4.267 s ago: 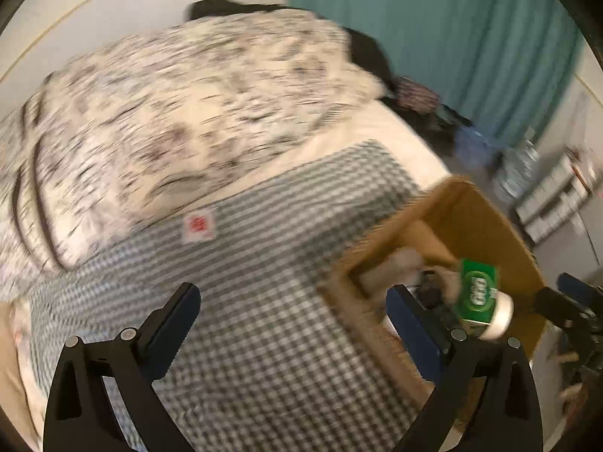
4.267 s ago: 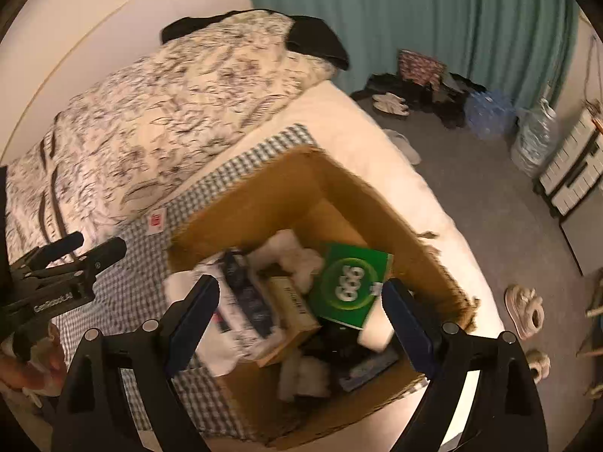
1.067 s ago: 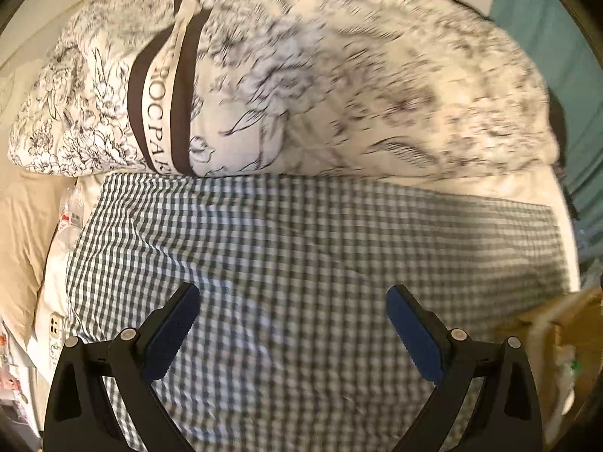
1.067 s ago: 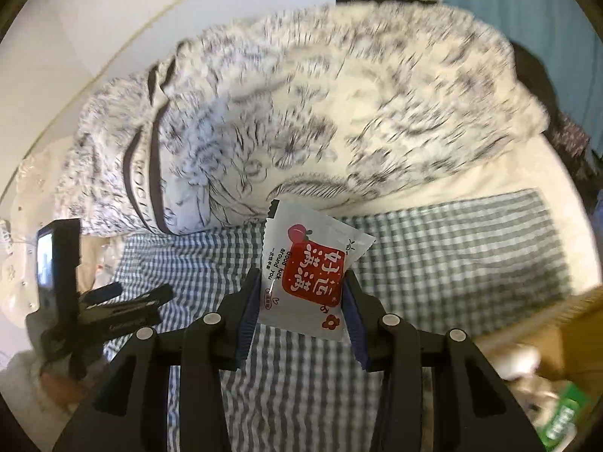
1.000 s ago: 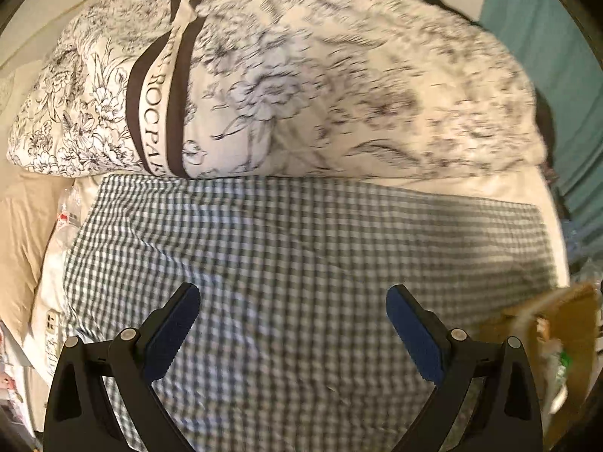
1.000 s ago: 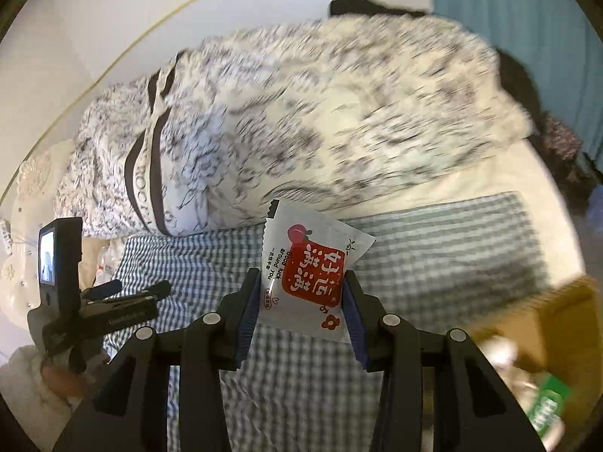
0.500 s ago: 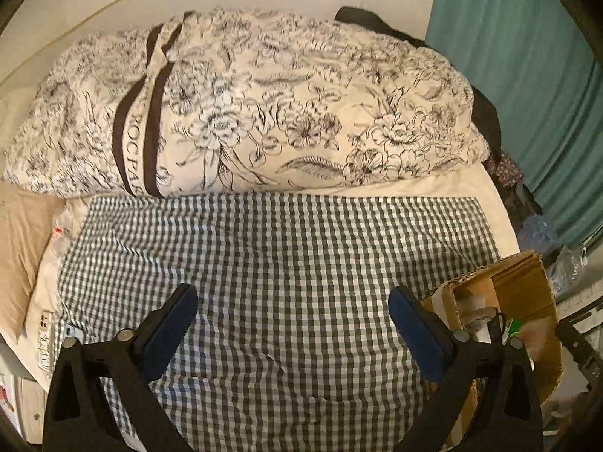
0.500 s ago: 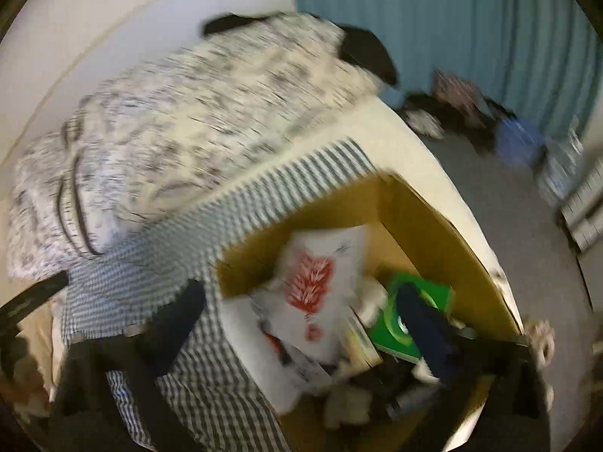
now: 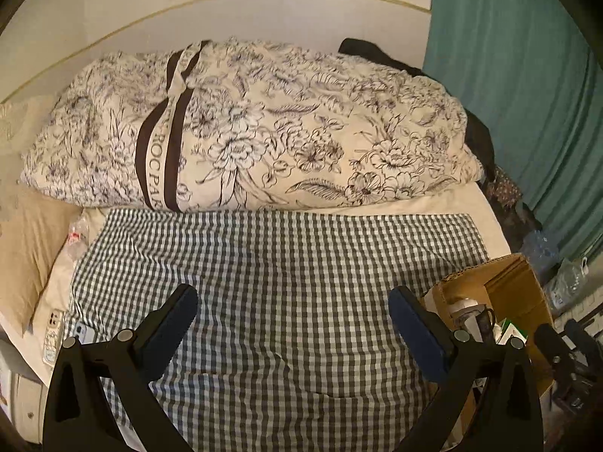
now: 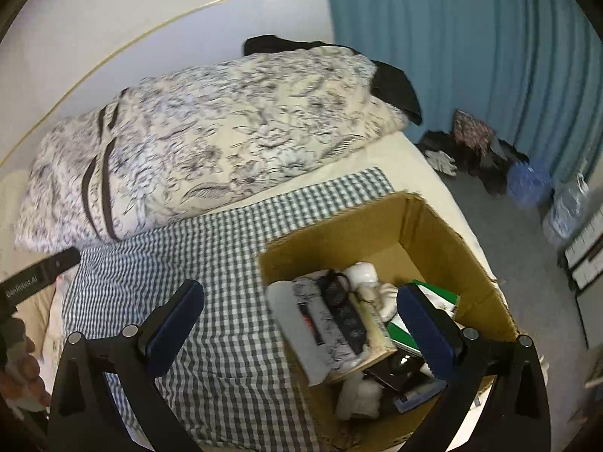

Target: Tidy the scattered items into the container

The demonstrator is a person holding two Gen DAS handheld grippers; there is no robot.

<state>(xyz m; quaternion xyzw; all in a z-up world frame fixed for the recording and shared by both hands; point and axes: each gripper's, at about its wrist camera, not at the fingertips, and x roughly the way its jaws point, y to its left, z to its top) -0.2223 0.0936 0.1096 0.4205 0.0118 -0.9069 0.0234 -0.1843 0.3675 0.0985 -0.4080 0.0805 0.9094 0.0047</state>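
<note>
Both claws, left [image 9: 288, 324] and right [image 10: 299, 320], gape empty; one cardboard box [image 10: 444, 226] holds the clutter.

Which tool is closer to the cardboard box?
Right. The right tool hangs open over the cardboard box, one finger above its contents. The left tool hangs open over the checked cloth beside it.

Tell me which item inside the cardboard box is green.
The flat green carton against the cardboard box's right wall, partly hidden behind the right gripper's finger. The other items inside are white, grey, black or beige.
</note>
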